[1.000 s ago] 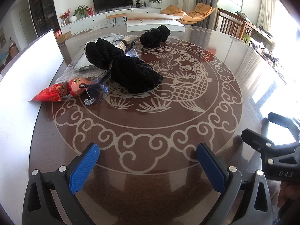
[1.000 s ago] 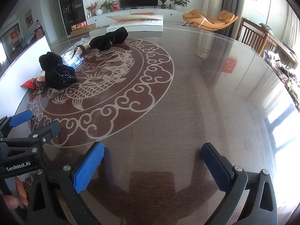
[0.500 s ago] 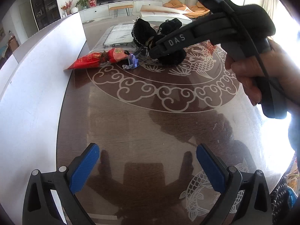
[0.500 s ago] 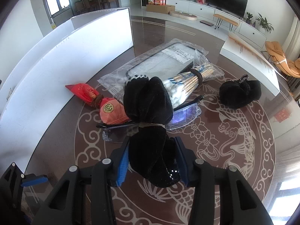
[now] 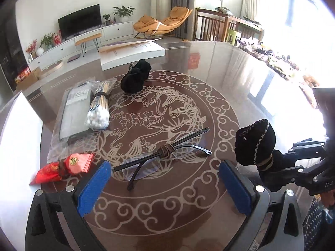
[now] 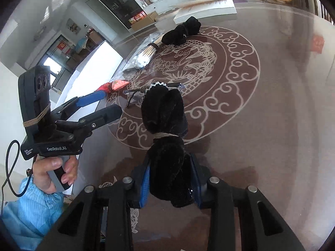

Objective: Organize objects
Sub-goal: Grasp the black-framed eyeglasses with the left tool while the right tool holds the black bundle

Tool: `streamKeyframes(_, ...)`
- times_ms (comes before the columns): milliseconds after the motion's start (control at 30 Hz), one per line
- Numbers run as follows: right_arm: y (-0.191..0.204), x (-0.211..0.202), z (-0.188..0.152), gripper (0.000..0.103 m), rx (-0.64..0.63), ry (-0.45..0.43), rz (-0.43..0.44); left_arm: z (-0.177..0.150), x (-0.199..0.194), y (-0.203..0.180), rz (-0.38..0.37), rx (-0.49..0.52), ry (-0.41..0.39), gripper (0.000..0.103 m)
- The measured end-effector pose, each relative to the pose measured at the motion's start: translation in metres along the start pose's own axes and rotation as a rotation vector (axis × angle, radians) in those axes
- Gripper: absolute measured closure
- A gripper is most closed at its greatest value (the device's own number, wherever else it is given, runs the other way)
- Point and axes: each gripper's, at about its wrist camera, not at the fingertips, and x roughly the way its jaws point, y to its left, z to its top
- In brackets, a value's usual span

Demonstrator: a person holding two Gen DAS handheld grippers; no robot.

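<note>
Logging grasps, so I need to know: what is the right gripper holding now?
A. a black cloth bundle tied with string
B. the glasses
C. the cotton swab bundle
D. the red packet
A: in the right wrist view the right gripper is shut on the black bundle, while the swabs, glasses and red packet lie on the table.

The right gripper (image 6: pixel 170 185) is clamping a black velvet pouch (image 6: pixel 165 142) tied with twine, holding it above the table (image 6: pixel 261 136). At left, a hand (image 6: pixel 53 172) is gripping the left gripper (image 6: pixel 100 106), its 2 fingers parted.
</note>
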Motion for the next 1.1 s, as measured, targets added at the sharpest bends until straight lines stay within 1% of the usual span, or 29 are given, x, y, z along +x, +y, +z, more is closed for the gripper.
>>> streamKeyframes(67,-0.004,-0.006,-0.008,0.069,-0.011,-0.002,-0.037,0.009,0.012,-0.015,0.066,0.114,0.001,0.0)
streamKeyframes(100,-0.007,-0.009,-0.013,0.069,0.0,-0.001,-0.037,0.013,0.02,-0.017,0.056,0.142,0.013,0.0)
streamKeyframes(133,-0.01,-0.011,-0.018,0.069,0.012,0.001,-0.031,0.015,0.031,-0.015,0.021,0.151,0.048,0.0)
streamKeyframes(200,-0.013,-0.016,-0.026,0.069,0.022,0.0,-0.035,0.016,0.05,-0.011,-0.06,0.132,0.151,0.0)
streamKeyframes(233,-0.014,-0.019,-0.03,0.069,0.018,-0.004,-0.045,0.011,0.054,-0.01,-0.081,0.123,0.18,0.001)
streamKeyframes(267,-0.014,-0.023,-0.032,0.069,0.013,-0.008,-0.054,0.006,0.054,-0.012,-0.092,0.119,0.193,0.006)
streamKeyframes(300,-0.013,-0.027,-0.034,0.069,0.008,-0.014,-0.063,0.002,0.048,-0.012,-0.105,0.105,0.181,0.014)
streamKeyframes(333,-0.013,-0.031,-0.036,0.069,0.004,-0.02,-0.068,-0.003,0.044,-0.014,-0.104,0.1,0.18,0.019)
streamKeyframes(400,-0.013,-0.037,-0.037,0.069,0.002,-0.031,-0.07,-0.01,0.032,-0.016,-0.097,0.077,0.15,0.049)
streamKeyframes(433,-0.013,-0.039,-0.037,0.069,0.0,-0.035,-0.074,-0.013,0.029,-0.018,-0.086,0.058,0.137,0.058)
streamKeyframes(467,-0.013,-0.041,-0.038,0.069,-0.004,-0.036,-0.08,-0.016,0.025,-0.018,-0.071,0.028,0.126,0.072)
streamKeyframes(500,-0.012,-0.04,-0.038,0.069,-0.009,-0.037,-0.09,-0.018,0.023,-0.016,-0.079,-0.015,0.119,0.079)
streamKeyframes(533,-0.012,-0.04,-0.039,0.069,-0.011,-0.038,-0.101,-0.021,0.021,-0.013,-0.099,-0.063,0.1,0.082)
streamKeyframes(567,-0.013,-0.039,-0.039,0.069,-0.007,-0.037,-0.11,-0.024,0.018,-0.011,-0.108,-0.102,0.088,0.091)
streamKeyframes(667,-0.015,-0.041,-0.042,0.069,0.016,-0.04,-0.133,-0.038,0.01,-0.008,-0.132,-0.192,0.059,0.095)
streamKeyframes(767,-0.011,-0.049,-0.045,0.069,0.006,-0.053,-0.164,-0.052,-0.01,-0.01,-0.153,-0.241,0.014,0.096)
streamKeyframes(867,-0.002,-0.058,-0.043,0.069,-0.004,-0.068,-0.167,-0.06,-0.047,-0.004,-0.169,-0.292,-0.055,0.096)
streamKeyframes(967,0.019,-0.062,-0.033,0.069,-0.049,-0.084,-0.156,-0.065,-0.087,0.016,-0.151,-0.359,-0.124,0.096)
streamKeyframes(1000,0.028,-0.062,-0.029,0.069,-0.068,-0.087,-0.147,-0.067,-0.094,0.023,-0.137,-0.37,-0.124,0.096)
streamKeyframes(1033,0.037,-0.062,-0.026,0.069,-0.08,-0.095,-0.138,-0.069,-0.098,0.029,-0.134,-0.377,-0.106,0.096)
streamKeyframes(1100,0.05,-0.064,-0.018,0.069,-0.092,-0.117,-0.119,-0.068,-0.097,0.034,-0.116,-0.383,-0.077,0.095)
